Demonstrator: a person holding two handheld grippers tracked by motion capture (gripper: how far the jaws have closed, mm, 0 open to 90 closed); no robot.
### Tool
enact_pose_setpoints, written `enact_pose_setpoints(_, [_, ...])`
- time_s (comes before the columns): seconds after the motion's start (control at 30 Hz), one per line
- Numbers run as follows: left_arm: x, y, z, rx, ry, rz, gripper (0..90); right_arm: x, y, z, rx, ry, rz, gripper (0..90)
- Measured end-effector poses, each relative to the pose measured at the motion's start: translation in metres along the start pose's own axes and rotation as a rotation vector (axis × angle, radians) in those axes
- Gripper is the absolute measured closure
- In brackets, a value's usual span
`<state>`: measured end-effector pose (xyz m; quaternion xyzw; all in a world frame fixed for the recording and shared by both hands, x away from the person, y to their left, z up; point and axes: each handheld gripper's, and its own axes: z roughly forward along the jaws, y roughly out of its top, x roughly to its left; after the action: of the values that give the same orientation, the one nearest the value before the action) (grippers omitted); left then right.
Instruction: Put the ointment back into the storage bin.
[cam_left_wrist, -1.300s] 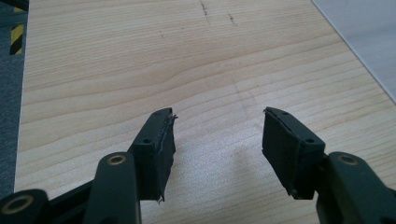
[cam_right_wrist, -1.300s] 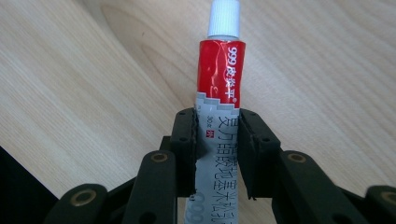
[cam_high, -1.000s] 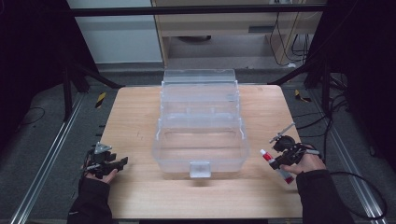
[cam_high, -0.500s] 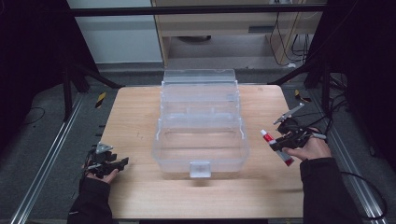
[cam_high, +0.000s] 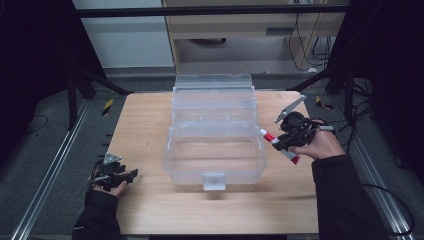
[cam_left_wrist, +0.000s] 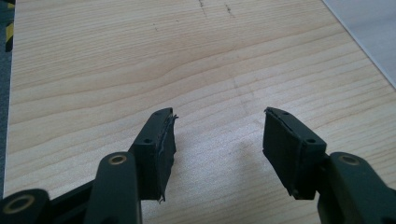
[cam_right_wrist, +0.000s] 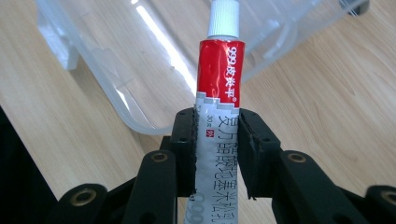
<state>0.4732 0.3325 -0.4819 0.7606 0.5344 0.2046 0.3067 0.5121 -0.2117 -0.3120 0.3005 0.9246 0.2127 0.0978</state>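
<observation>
Down at the near left corner of the table (cam_high: 150, 210), which is pale wood with long wavy grain and a matte finish, the left gripper (cam_high: 116, 176) sits low in a hand. In the left gripper view its two blocky black jaws stand wide apart with nothing but bare wood between them, and the left pad's rubber facing (cam_left_wrist: 164, 140) looks a bit frayed along the edge.

Over near the right edge, the right gripper (cam_high: 286, 141) is up off the table in the other hand, black sleeve behind it. Its jaws are clamped tight on an ointment tube (cam_right_wrist: 218, 116): a soft squeezable tube, silvery grey on the lower part with printed characters, glossy red toward the top, and a ribbed white screw cap. The pads squeeze the flat grey body from both sides, so the red end and cap stick out past the jaw tips. In the high view the tube hangs in the air, angled, cap end pointing toward the storage box (cam_high: 215, 145) and just beside its right wall.

That box takes up the middle of the table: clear plastic, rounded corners, thin glossy walls, a small square latch tab on the near side, and its transparent lid tipped open toward the far edge.
</observation>
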Motion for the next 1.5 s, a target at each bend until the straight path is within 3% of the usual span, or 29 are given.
enact_pose_setpoints(0.6, [0.000,0.001,0.002,0.016,-0.002,0.012,43.0,0.003,0.044,0.015,-0.008,0.093,-0.183,69.3])
enact_pose_setpoints(0.87, [0.000,0.001,0.003,0.021,-0.006,0.016,43.1,0.010,0.058,0.022,-0.003,0.103,-0.263,69.2])
enact_pose_setpoints(1.5, [0.000,0.002,0.004,0.032,-0.003,0.025,43.5,0.026,0.075,0.048,0.031,0.149,-0.415,69.3])
